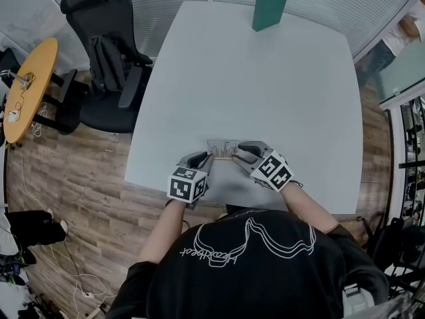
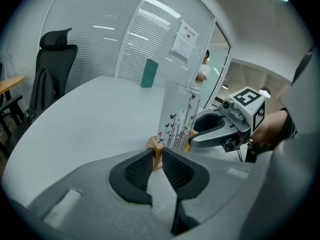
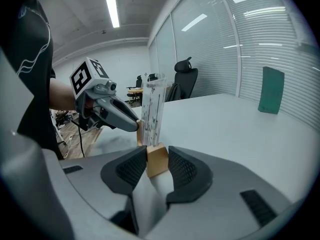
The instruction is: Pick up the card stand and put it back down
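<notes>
The card stand is a light wooden base [image 1: 222, 157] that holds an upright clear card printed with butterflies and stems [image 2: 177, 118]. It is low at the near edge of the white table [image 1: 265, 92]; I cannot tell whether the base touches the top. My left gripper [image 1: 207, 158] is shut on the base's left end [image 2: 155, 146]. My right gripper [image 1: 236, 155] is shut on the right end, a wooden block [image 3: 157, 160] pressed between its ribbed pads. Each gripper view shows the other gripper across the stand: right gripper [image 2: 194, 140], left gripper [image 3: 134, 126].
A green book [image 1: 269, 6] stands upright at the table's far edge. A black office chair [image 1: 106, 52] sits at the table's left, with a round wooden side table [image 1: 26, 85] beyond it. Glass walls with blinds lie behind; a person [image 2: 203, 73] stands past the glass.
</notes>
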The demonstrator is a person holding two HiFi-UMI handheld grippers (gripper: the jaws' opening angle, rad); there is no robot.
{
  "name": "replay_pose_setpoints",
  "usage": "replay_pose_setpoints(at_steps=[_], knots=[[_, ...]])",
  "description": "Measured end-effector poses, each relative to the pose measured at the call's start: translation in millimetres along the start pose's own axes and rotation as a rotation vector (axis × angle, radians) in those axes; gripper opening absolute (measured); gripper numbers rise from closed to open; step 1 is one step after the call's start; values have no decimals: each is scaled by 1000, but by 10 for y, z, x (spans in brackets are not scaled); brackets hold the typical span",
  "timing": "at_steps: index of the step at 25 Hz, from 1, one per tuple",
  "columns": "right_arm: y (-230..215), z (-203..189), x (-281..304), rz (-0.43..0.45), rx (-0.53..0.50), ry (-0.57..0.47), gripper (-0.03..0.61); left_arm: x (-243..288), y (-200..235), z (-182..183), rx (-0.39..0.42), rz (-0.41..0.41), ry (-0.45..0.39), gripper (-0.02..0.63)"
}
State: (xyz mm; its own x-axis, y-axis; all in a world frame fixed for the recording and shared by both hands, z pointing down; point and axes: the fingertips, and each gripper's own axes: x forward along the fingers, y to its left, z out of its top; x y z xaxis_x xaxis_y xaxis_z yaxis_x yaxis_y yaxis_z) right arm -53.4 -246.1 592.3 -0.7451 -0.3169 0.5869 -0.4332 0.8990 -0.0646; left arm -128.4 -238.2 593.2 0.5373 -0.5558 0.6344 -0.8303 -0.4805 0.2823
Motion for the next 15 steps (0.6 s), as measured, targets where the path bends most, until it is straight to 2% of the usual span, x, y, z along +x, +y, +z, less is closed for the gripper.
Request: replay_pose_setpoints(at_steps=[15], knots=[[-1, -98, 84, -1, 21, 10, 146, 62, 32, -63, -1, -9, 9, 66]])
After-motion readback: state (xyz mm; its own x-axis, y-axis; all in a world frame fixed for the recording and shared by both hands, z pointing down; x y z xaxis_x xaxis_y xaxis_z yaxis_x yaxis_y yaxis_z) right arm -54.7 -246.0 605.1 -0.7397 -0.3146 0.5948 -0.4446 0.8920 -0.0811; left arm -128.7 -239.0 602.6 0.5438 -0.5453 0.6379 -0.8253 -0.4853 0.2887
